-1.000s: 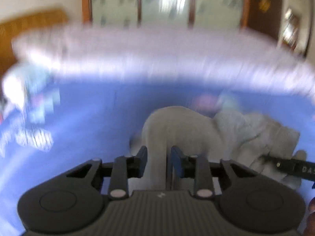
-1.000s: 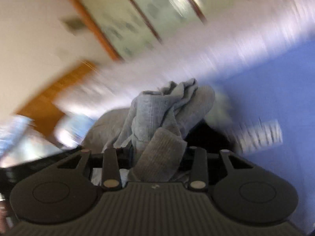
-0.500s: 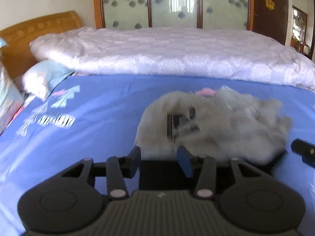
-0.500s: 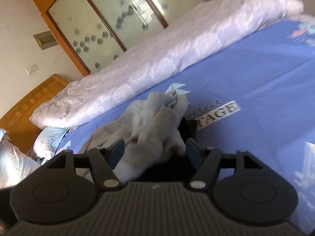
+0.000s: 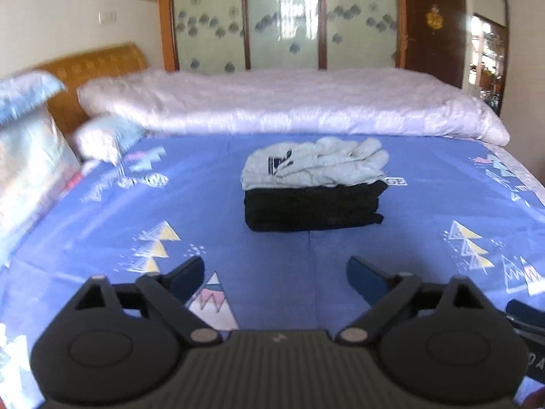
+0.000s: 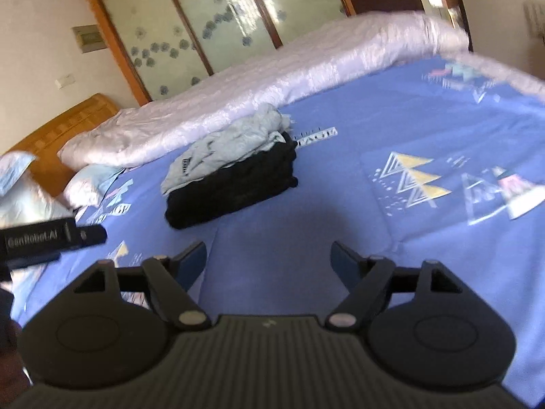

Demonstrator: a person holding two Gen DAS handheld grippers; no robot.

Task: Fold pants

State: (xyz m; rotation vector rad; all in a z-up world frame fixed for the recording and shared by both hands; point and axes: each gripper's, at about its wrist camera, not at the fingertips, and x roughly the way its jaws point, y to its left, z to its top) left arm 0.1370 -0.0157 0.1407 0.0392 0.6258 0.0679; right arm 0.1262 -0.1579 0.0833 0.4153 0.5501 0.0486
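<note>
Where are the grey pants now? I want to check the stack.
In both wrist views the grey pants lie mid-bed on top of the black folded pile, just before the white quilt.

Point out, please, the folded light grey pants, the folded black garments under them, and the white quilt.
folded light grey pants (image 5: pixel 316 163), left wrist view, middle of top surface
folded black garments (image 5: pixel 311 208), left wrist view, front side
white quilt (image 6: pixel 272 81), right wrist view, middle of roll
</note>
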